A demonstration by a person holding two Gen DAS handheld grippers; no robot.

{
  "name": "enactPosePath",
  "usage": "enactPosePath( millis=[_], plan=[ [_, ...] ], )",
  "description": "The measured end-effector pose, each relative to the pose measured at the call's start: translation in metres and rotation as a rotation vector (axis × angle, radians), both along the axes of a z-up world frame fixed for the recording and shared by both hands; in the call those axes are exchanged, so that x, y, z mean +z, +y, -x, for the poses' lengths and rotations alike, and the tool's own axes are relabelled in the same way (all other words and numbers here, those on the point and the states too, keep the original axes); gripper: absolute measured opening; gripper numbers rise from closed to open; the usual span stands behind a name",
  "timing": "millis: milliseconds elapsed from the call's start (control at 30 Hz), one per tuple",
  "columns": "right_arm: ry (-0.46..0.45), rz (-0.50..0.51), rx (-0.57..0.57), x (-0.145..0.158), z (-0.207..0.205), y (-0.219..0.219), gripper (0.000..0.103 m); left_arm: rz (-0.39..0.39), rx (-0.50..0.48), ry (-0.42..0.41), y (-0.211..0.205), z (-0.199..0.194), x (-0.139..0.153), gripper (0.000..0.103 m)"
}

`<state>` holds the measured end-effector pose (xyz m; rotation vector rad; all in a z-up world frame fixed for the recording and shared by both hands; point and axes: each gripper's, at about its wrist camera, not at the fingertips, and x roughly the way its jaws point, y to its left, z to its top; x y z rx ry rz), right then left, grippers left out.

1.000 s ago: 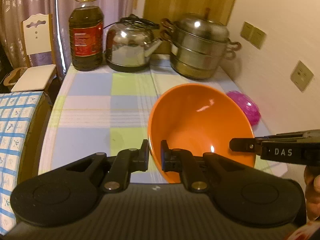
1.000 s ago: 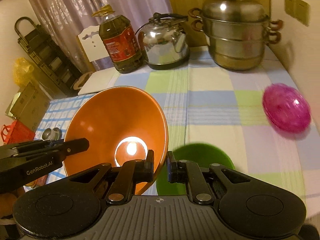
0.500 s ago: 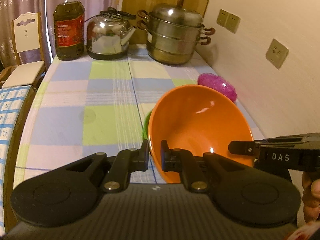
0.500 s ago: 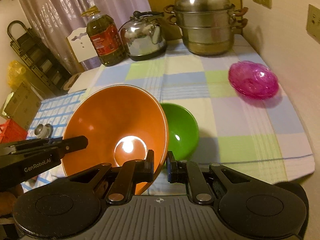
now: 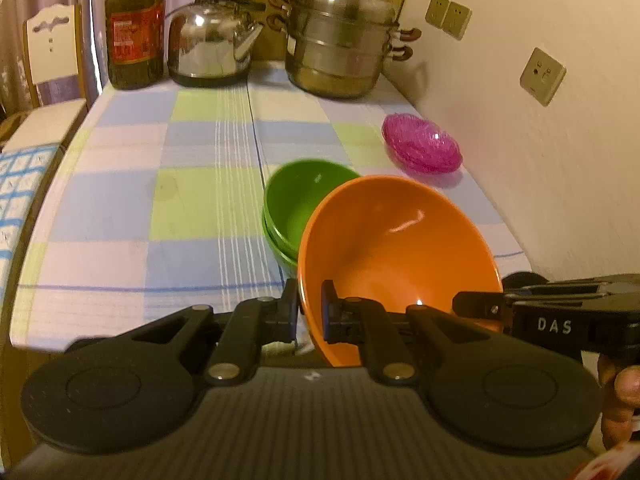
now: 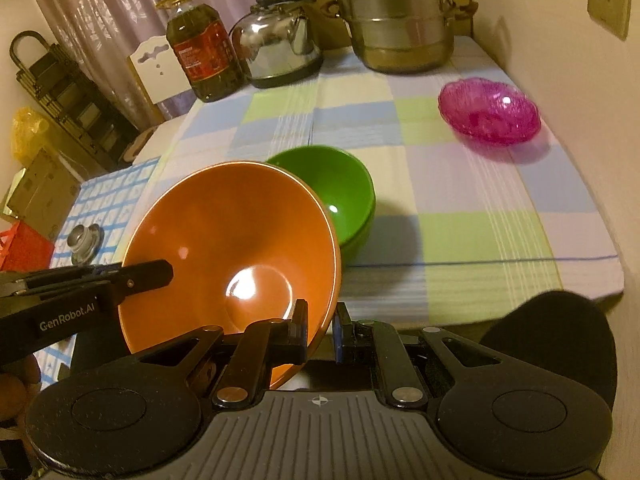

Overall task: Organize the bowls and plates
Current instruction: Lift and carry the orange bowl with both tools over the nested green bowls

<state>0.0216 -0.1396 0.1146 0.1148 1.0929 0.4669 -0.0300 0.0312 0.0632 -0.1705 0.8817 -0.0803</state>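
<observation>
A large orange bowl (image 5: pixel 396 252) is held tilted in the air near the table's front edge. My left gripper (image 5: pixel 310 310) is shut on its left rim and my right gripper (image 6: pixel 322 326) is shut on its right rim (image 6: pixel 240 248). Just behind it a green bowl (image 5: pixel 300 204) stands on the checked tablecloth (image 5: pixel 160 184); it looks stacked in a second green one (image 6: pixel 344 200). A pink glass bowl (image 5: pixel 420 148) sits by the wall on the right, and also shows in the right wrist view (image 6: pixel 490 112).
At the back of the table stand an oil bottle (image 5: pixel 134 28), a steel kettle (image 5: pixel 212 40) and a stacked steel steamer pot (image 5: pixel 344 44). A white wall with sockets (image 5: pixel 542 76) runs along the right. A white chair (image 5: pixel 48 80) stands at the left.
Both grippers have pulled back toward the table's front edge with the orange bowl. The green bowls, earlier mostly hidden behind it, now show fully beyond it.
</observation>
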Motion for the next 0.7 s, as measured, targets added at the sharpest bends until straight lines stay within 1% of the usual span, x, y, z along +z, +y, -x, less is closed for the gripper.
enactPosePath(
  millis=[233,700],
  plan=[
    [0.003,0.018,0.005,-0.005,0.007,-0.008,0.012,0.011,0.000,0.032,-0.007,0.007,-0.012,0.009],
    [0.025,0.018,-0.005,-0.011,0.009,-0.011,0.012,0.009,-0.008,0.039,-0.011,0.005,-0.016,0.009]
  ],
)
